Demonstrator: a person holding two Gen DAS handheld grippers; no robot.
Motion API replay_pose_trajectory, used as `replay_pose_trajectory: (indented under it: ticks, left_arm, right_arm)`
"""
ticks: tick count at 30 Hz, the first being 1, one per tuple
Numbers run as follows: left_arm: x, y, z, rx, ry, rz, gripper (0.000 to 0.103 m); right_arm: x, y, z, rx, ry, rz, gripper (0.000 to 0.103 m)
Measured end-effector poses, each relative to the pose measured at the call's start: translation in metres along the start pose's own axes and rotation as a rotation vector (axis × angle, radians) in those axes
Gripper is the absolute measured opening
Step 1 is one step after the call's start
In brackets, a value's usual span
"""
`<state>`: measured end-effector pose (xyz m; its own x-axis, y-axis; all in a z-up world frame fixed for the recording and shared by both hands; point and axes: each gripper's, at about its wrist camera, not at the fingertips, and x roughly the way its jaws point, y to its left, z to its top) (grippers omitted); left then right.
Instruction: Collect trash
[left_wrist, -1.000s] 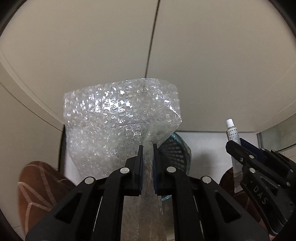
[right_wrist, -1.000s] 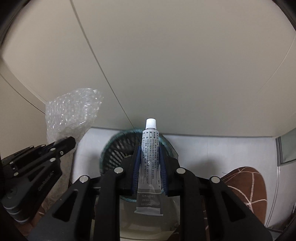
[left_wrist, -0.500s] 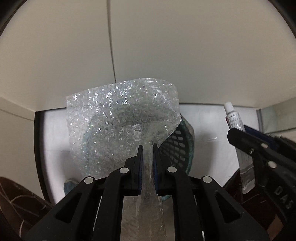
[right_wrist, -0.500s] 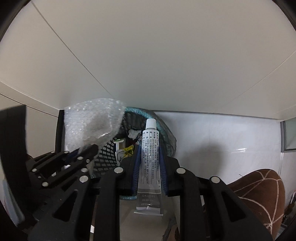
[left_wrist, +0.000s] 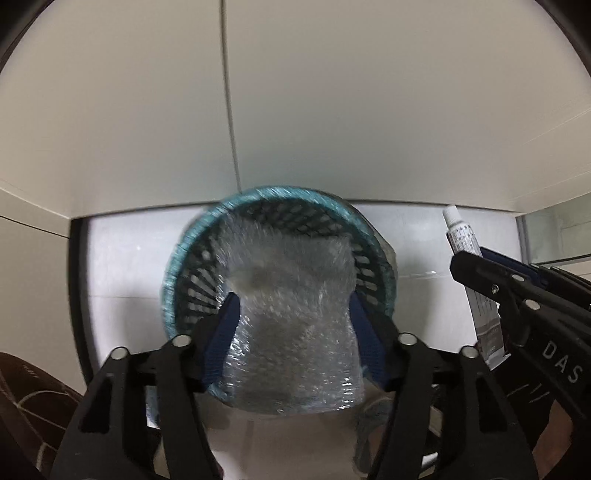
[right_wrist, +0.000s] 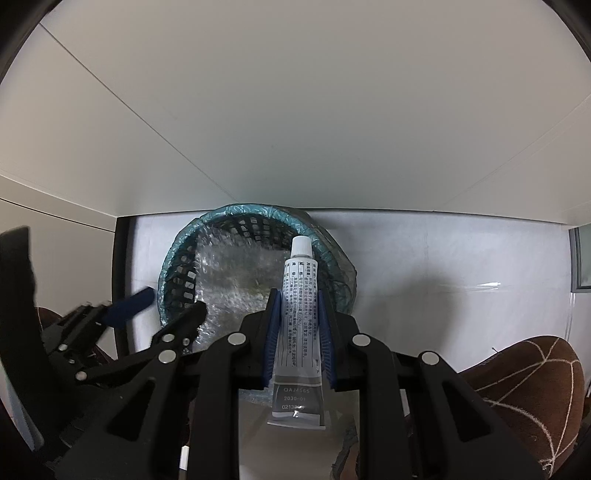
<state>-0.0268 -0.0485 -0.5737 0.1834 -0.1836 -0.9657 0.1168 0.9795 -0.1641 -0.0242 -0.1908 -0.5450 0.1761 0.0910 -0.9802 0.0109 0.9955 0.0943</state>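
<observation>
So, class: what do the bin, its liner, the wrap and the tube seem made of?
Bin: probably moulded black plastic, lattice holes.
Liner: thin teal plastic film, crinkled over the rim.
Wrap: clear bubble wrap, glinting blisters.
Tube: flexible plastic or laminate, crimped end, white cap.

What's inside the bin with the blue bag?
Bubble wrap is dropping into the trash bin, between the left gripper's open fingers. It covers whatever lies underneath. The right gripper holds a tube outside it.

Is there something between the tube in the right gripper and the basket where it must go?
Nothing solid blocks the tube. The bubble wrap already fills much of the basket mouth, and the open left gripper is at its left rim, so the tube would land on the wrap.
</observation>
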Motion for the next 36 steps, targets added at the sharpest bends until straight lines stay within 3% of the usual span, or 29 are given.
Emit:
replay_pose_trajectory:
  ticks: [3,5,10,17,24,28,30,36]
  left_arm:
    - [-0.012,0.011,0.001,-0.021,-0.068,0.073,0.084]
    - [-0.021,0.015,0.0,-0.057,-0.092,0.085,0.089]
    - [-0.037,0.035,0.003,-0.123,-0.113,0.098,0.097]
    - [-0.048,0.043,0.005,-0.141,-0.127,0.114,0.097]
    - [-0.057,0.044,0.003,-0.147,-0.13,0.122,0.097]
    - [-0.071,0.045,-0.001,-0.141,-0.146,0.104,0.097]
    - [-0.083,0.042,-0.005,-0.126,-0.165,0.103,0.097]
    - [-0.118,0.038,-0.026,-0.122,-0.202,0.109,0.097]
  right_arm:
    - [-0.005,-0.007,-0.002,-0.017,0.004,0.017,0.02]
    - [-0.002,-0.003,-0.001,-0.035,0.005,0.029,0.02]
    - [0.011,0.008,0.002,-0.083,0.017,0.045,0.02]
    - [0.014,0.017,0.003,-0.103,0.029,0.072,0.022]
    - [0.005,0.019,0.002,-0.096,-0.002,0.074,0.056]
    - [-0.027,0.017,-0.005,-0.088,-0.076,0.055,0.073]
    - [-0.046,0.016,-0.01,-0.086,-0.122,0.043,0.088]
    - [-0.09,0.012,-0.034,-0.053,-0.206,-0.009,0.095]
